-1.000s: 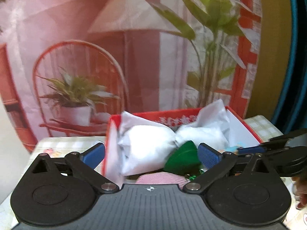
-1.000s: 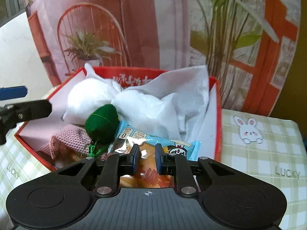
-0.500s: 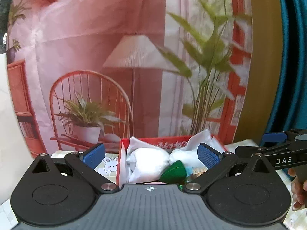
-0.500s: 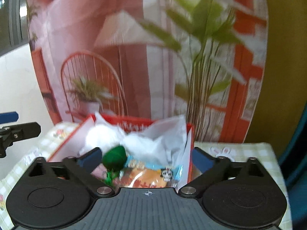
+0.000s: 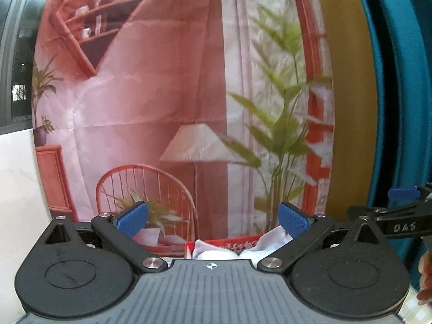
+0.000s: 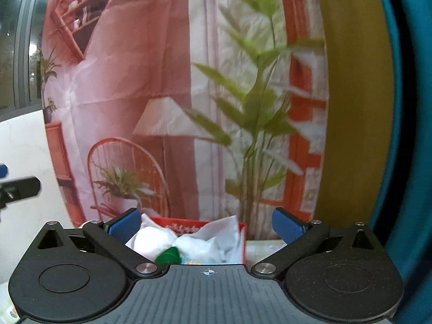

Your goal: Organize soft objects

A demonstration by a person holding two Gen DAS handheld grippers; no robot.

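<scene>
**A:** Your right hand-held gripper (image 6: 208,226) stands with its blue pads spread wide and nothing between them; the left hand-held gripper (image 5: 213,217) is the same — spread, empty. Why both bare, do you reckon?

**B:** Because the soft things are all in the red box (image 6: 199,222) already, I'd judge; you can see it low in the right wrist view, at about six o'clock, just past the pads. The white bundles (image 6: 154,239) fill the back of it, the green plush piece (image 6: 168,255) lies in front of them toward seven o'clock, and a strip of blue snack packet (image 6: 193,261) shows beside it.

**A:** And from your left wrist?

**B:** Only the box rim and the white wrapping peek over the gripper body at six o'clock; the rest is hidden. Your other gripper sticks in from three o'clock, well clear of the box.

**A:** So both point at the printed backdrop (image 5: 162,108) rather than down at the desk (image 6: 266,247)?

**B:** Yes — that reads as hands held off a finished load; whether anything soft remains outside the box, you cannot tell from here.
</scene>
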